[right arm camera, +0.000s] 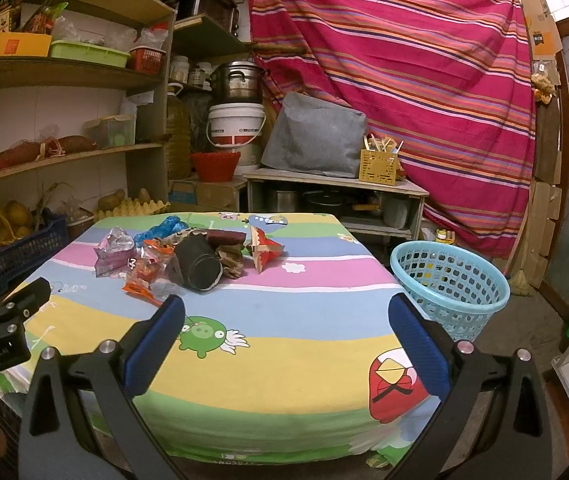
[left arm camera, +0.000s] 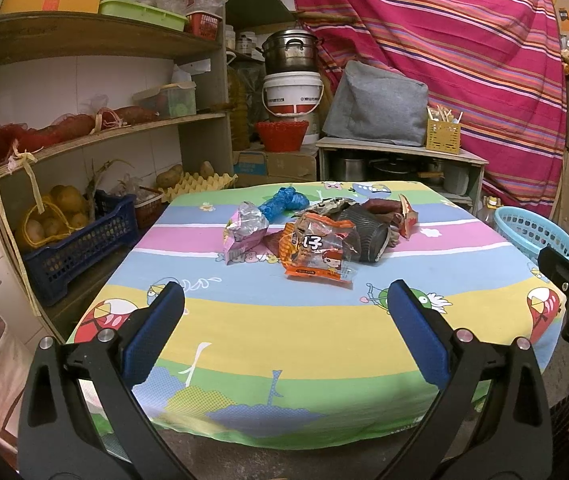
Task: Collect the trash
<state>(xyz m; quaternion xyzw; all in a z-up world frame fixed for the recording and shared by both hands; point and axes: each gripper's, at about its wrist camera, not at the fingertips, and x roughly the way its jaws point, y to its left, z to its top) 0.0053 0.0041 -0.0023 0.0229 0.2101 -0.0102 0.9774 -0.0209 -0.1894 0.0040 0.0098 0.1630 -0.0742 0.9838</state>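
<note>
Several wrappers point(left arm camera: 316, 254) litter the striped tablecloth point(left arm camera: 284, 328).

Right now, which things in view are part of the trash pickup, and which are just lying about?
For the job:
- orange snack wrapper
- pink foil wrapper
- blue crumpled plastic
- dark paper cup, on its side
- red folded carton
- light blue basket, beside the table

Lying about:
- white bucket
- steel pot
- egg tray
- grey cover
</note>
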